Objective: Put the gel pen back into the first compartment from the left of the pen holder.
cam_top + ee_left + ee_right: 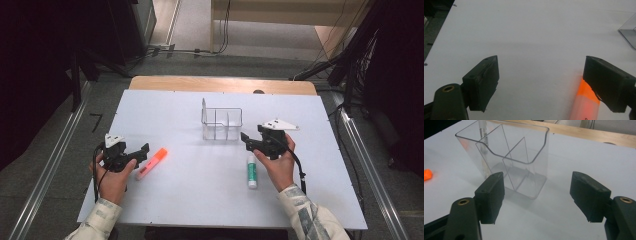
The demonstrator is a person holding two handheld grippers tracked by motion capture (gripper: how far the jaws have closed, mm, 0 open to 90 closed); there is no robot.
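- Evidently the job here is tidying stationery into the clear plastic organizer point(222, 124), which stands upright near the middle of the white table point(170, 200) and already carries one thin pen point(482, 135) in a far compartment.
- The left gripper point(141, 152) rests low at the table's left with its fingers point(485, 82) spread wide and empty; the orange highlighter point(152, 163) lies flat just beside it, its orange cap under the right-hand finger but not clasped.
- The right gripper point(246, 140) hovers just right of the organizer, fingers point(491, 196) likewise wide apart with nothing between them, facing the organizer's near wall.
- The glue stick point(252, 172) lies flat on the table near the right hand point(278, 165), untouched.
- Judging from this, a pick-up is the step in hand: neither loose item is gripped yet.
- The next move likely calls for shifting the left fingers sideways to straddle the highlighter's barrel, closing on it, then lifting it towards an empty compartment.
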